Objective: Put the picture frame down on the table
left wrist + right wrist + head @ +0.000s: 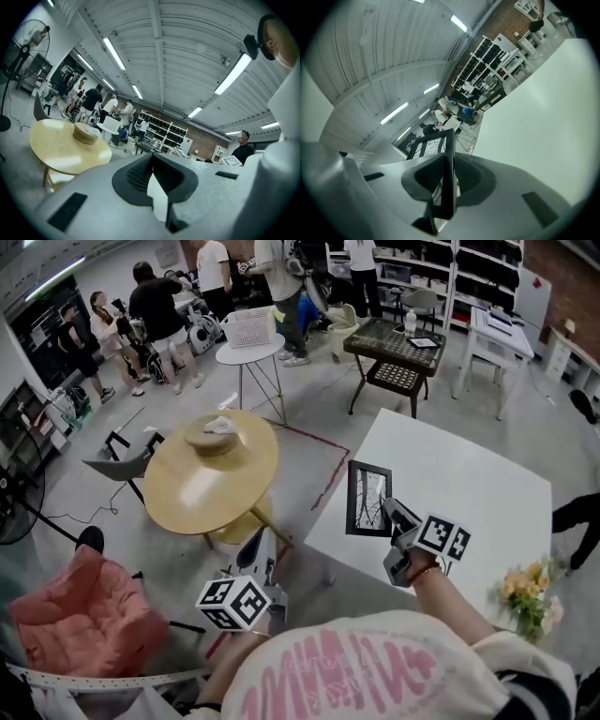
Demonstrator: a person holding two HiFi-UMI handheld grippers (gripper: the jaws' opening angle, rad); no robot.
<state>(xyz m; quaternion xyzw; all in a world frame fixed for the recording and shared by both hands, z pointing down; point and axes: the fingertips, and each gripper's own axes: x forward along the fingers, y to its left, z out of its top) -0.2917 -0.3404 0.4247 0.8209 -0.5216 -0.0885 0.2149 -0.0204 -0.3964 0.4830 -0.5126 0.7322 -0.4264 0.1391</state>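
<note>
While the right gripper (pixel 394 517) clamps the picture frame (pixel 367 495) by its edge over the table's (pixel 469 484) near corner, laying it down is not yet done; left gripper (pixel 152 161) closed, empty, beside the table.

Beside the white table (pixel 469 474), a round wooden table (pixel 192 493) bears a disc (pixel 214 434).

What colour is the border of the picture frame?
The picture frame has a black border; the head view shows it best.

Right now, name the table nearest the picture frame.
The white rectangular table: the picture frame, gripped by the right tool, is at its edge. The round wooden table stands apart at left.
</note>
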